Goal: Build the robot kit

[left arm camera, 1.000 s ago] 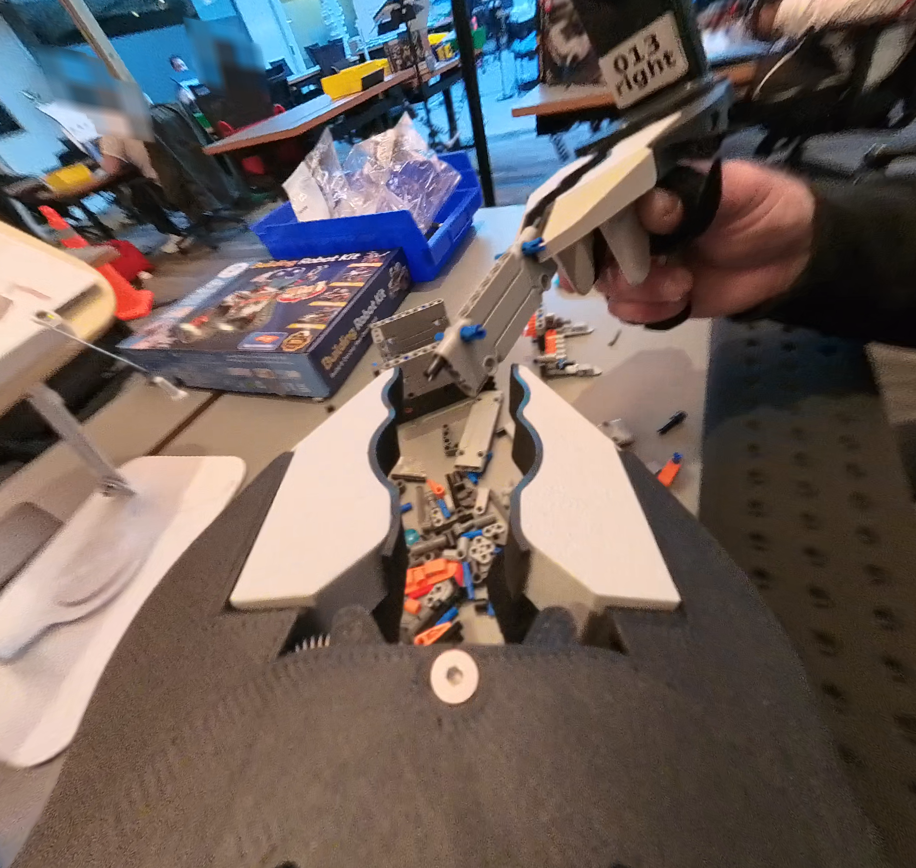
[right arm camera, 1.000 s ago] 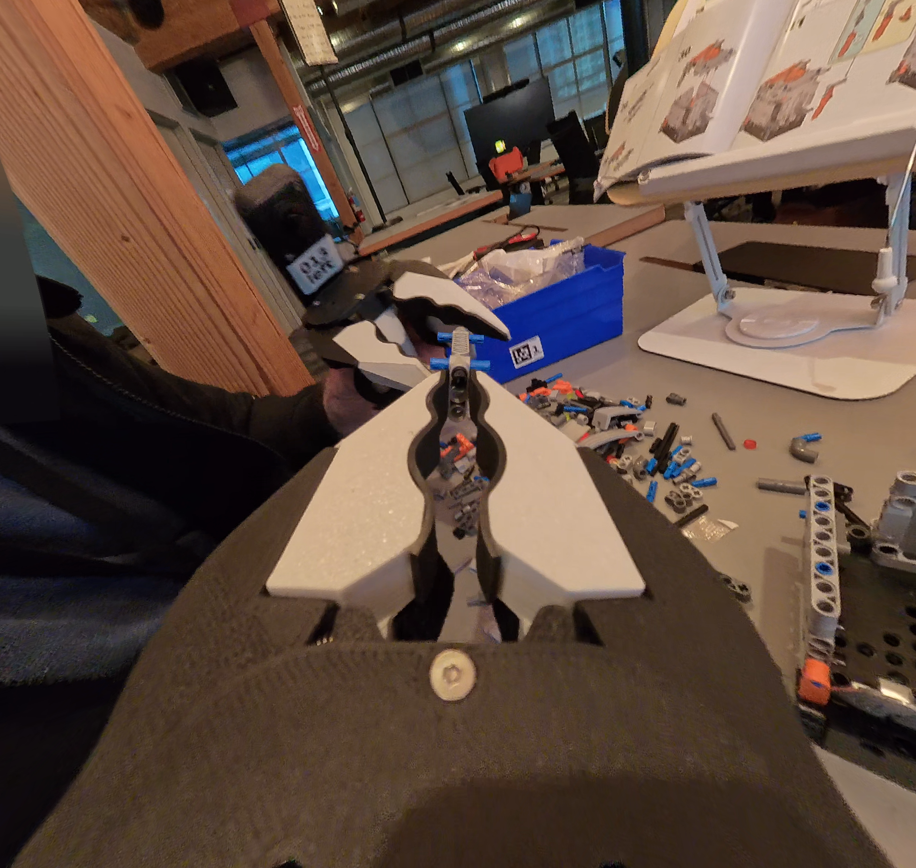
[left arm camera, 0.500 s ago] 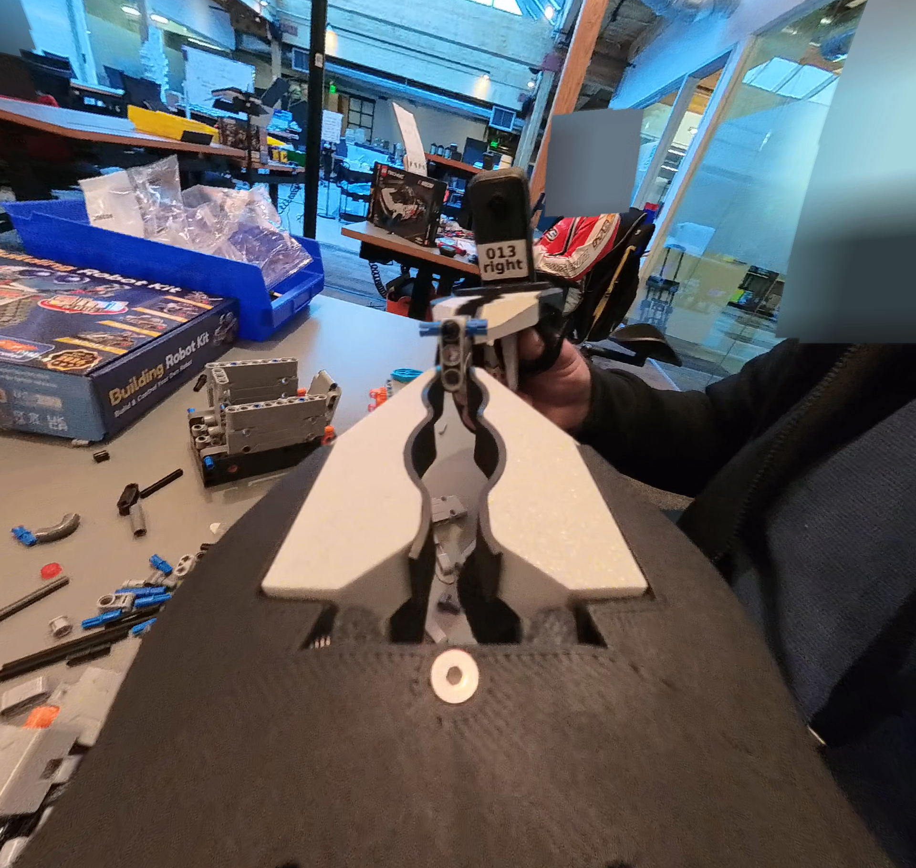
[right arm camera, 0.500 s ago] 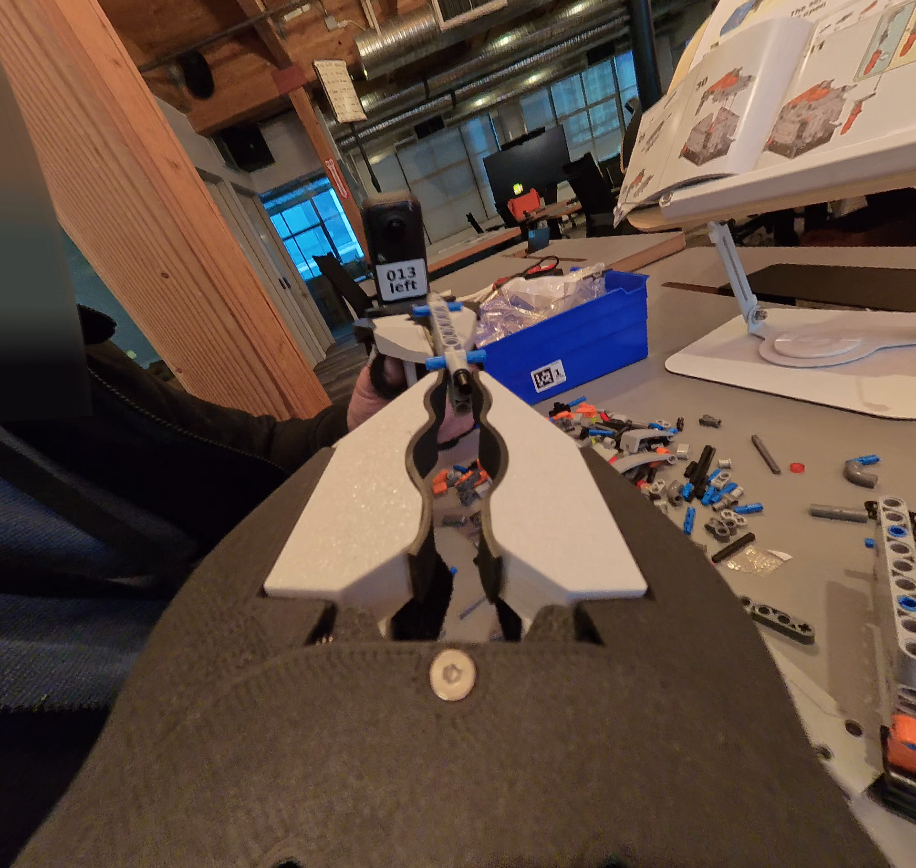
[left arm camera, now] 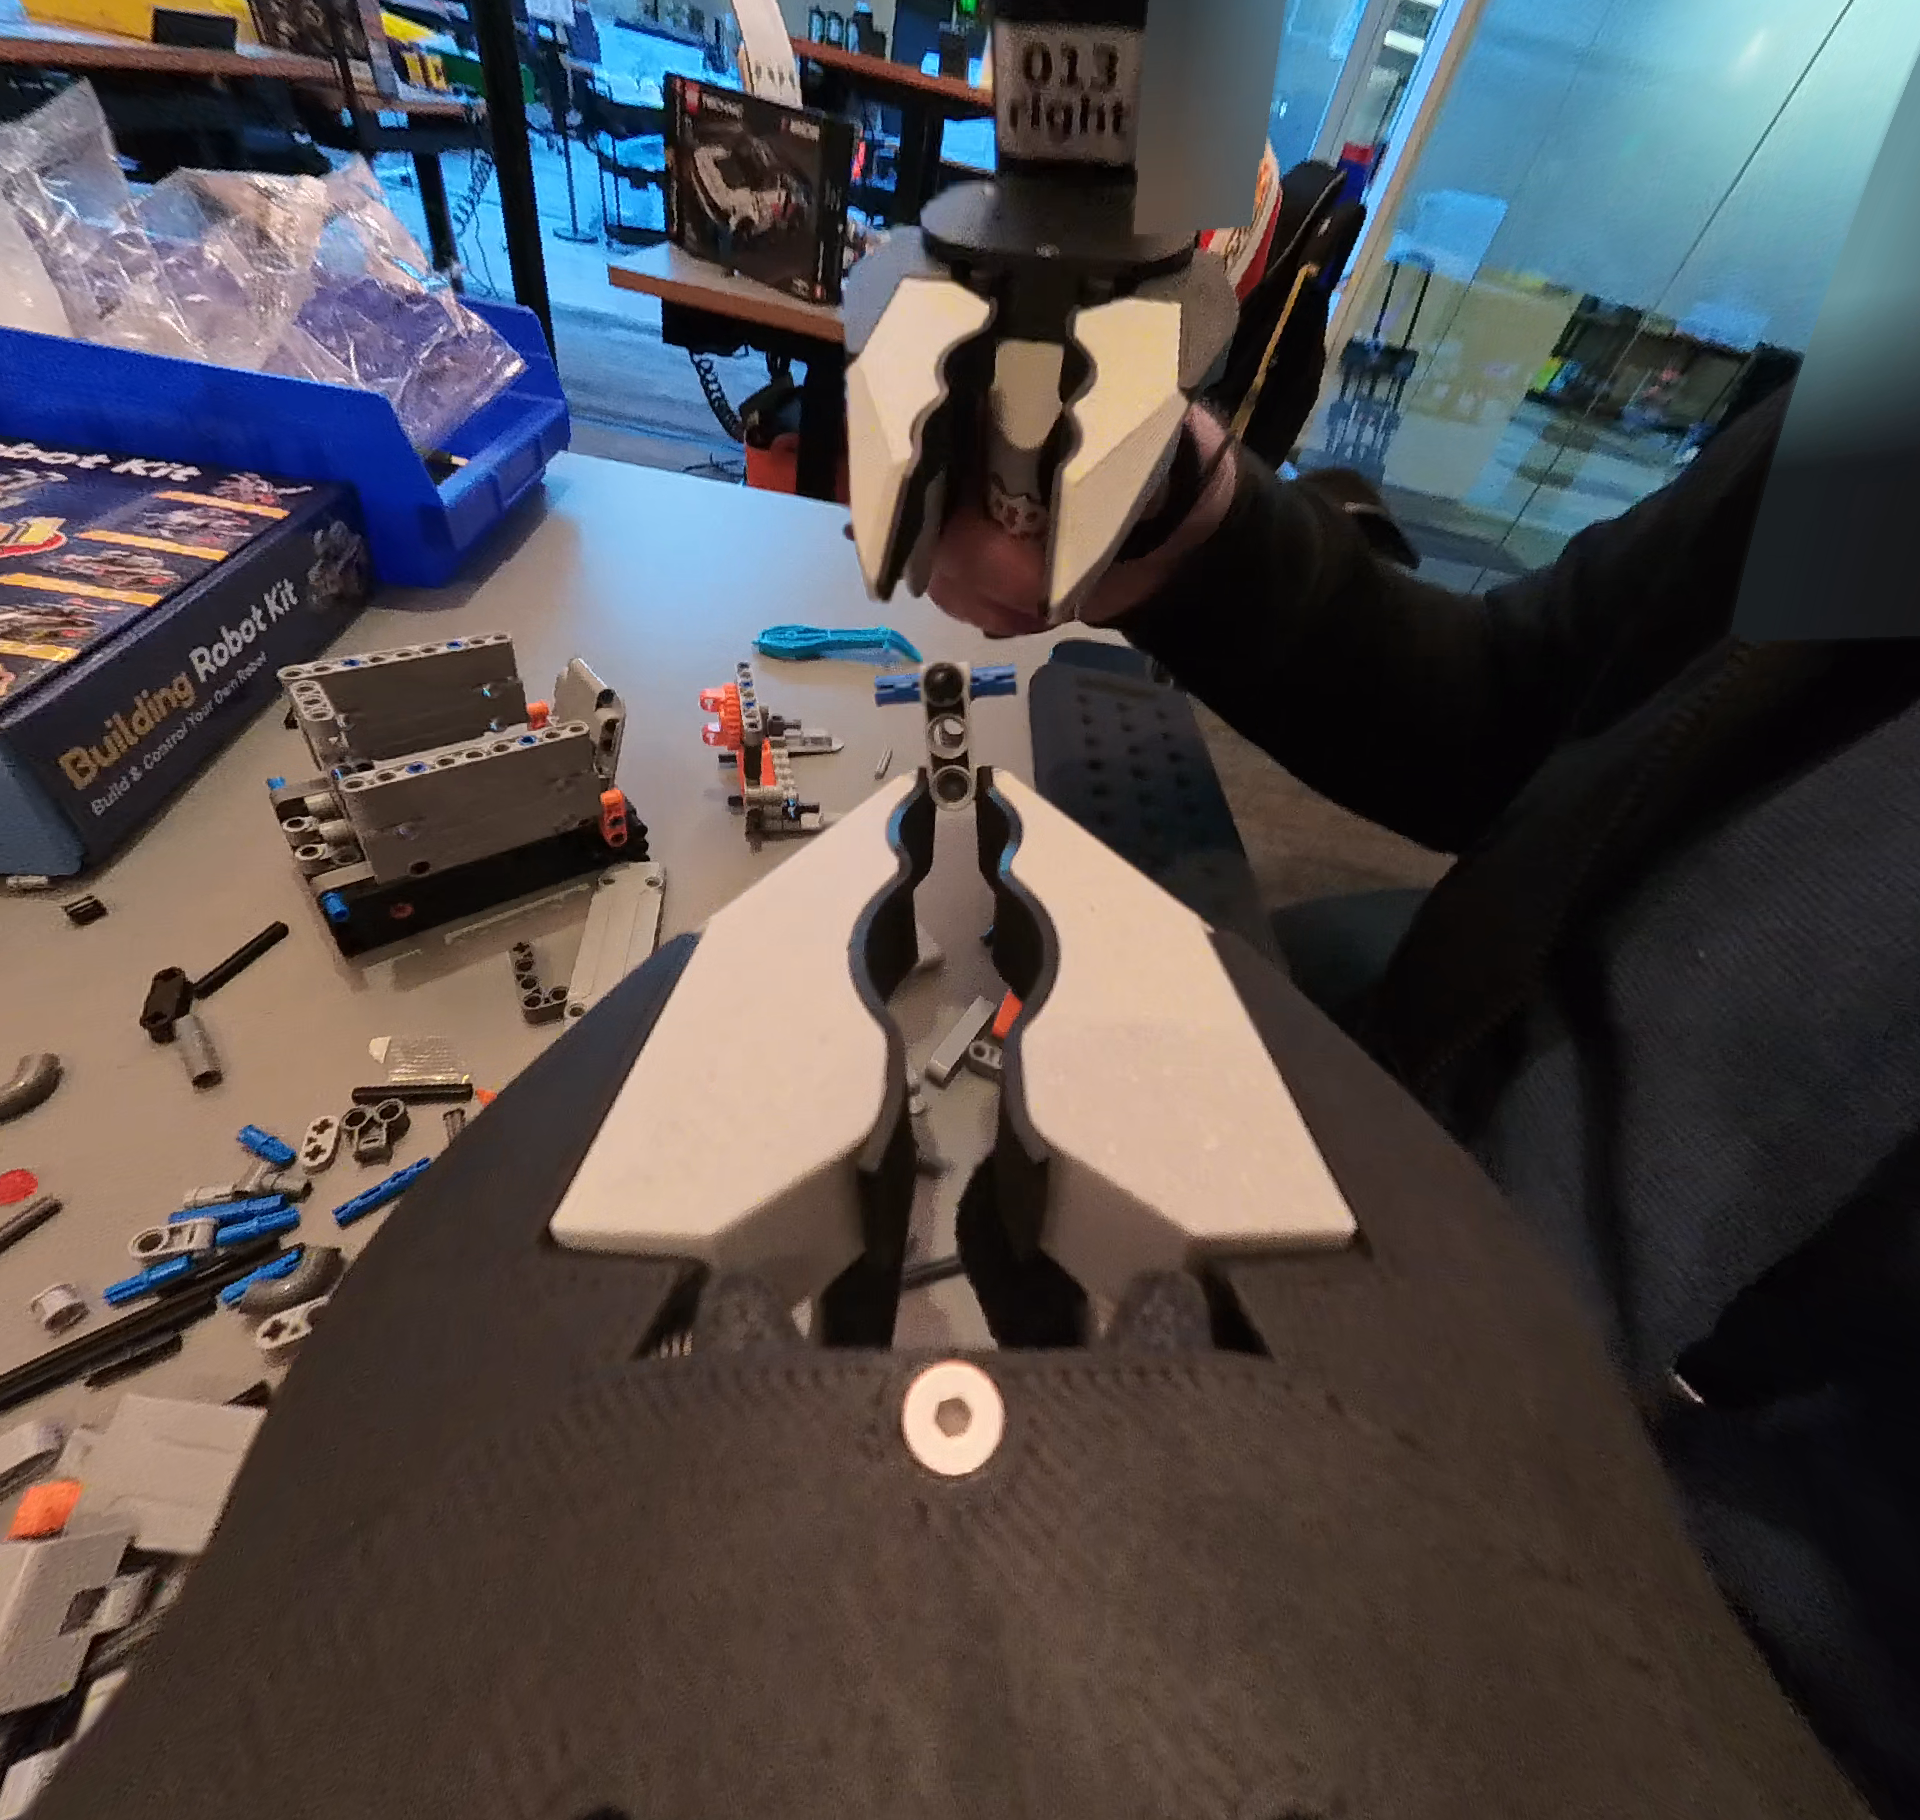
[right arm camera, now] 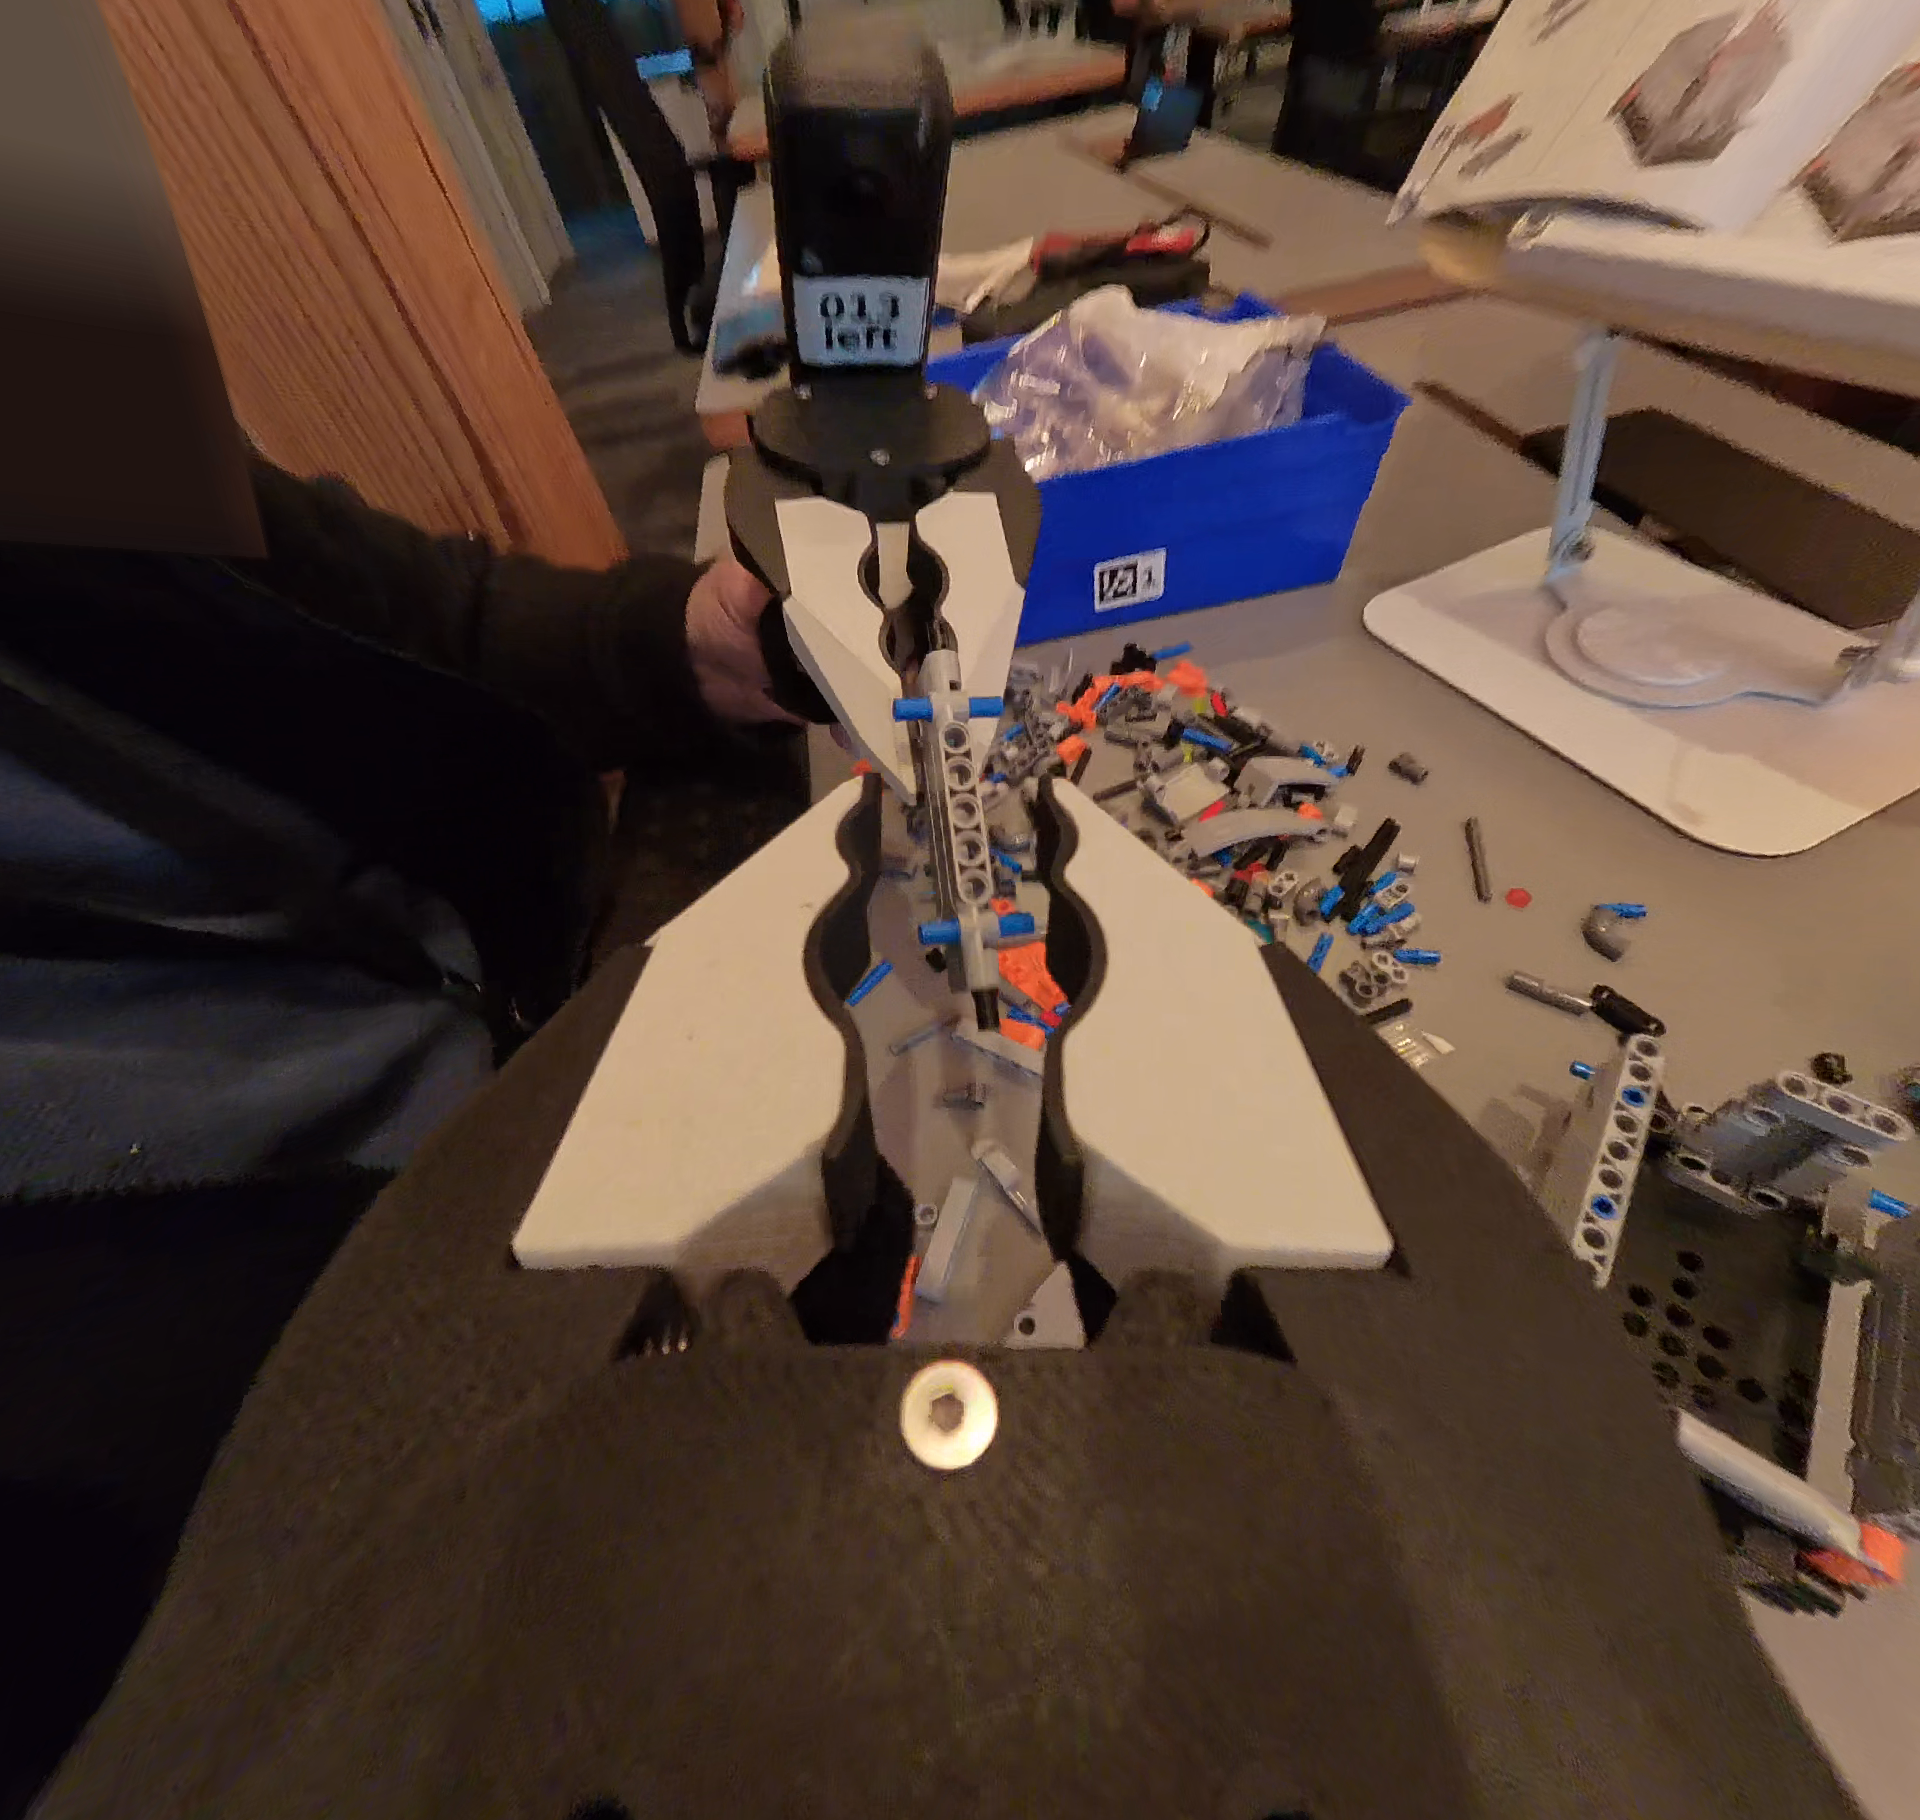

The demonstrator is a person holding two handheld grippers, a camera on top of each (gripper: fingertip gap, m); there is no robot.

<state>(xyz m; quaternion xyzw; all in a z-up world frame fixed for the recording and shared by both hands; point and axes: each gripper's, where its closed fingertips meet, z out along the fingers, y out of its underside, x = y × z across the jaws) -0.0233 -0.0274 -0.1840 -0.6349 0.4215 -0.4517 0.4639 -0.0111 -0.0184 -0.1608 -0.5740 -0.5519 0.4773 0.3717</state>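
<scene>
Left gripper (left arm camera: pixel 951 796) clamped on one end of a grey holed beam (right arm camera: pixel 958 814) with blue pins, long axis running straight out ahead from the tips. Right gripper (right arm camera: pixel 956 804) opposite, fingers apart, beam passing between them untouched. Below and to either side: loose parts pile (right arm camera: pixel 1226 794), grey table (left arm camera: pixel 644 565), half-built assembly (left arm camera: pixel 447 783).

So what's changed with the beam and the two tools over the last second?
The right tool has let go of the grey beam and opened, backing off. The left tool, open a second ago, closed on the beam's end and now holds it alone. The loose parts and blue bin haven't moved.
</scene>
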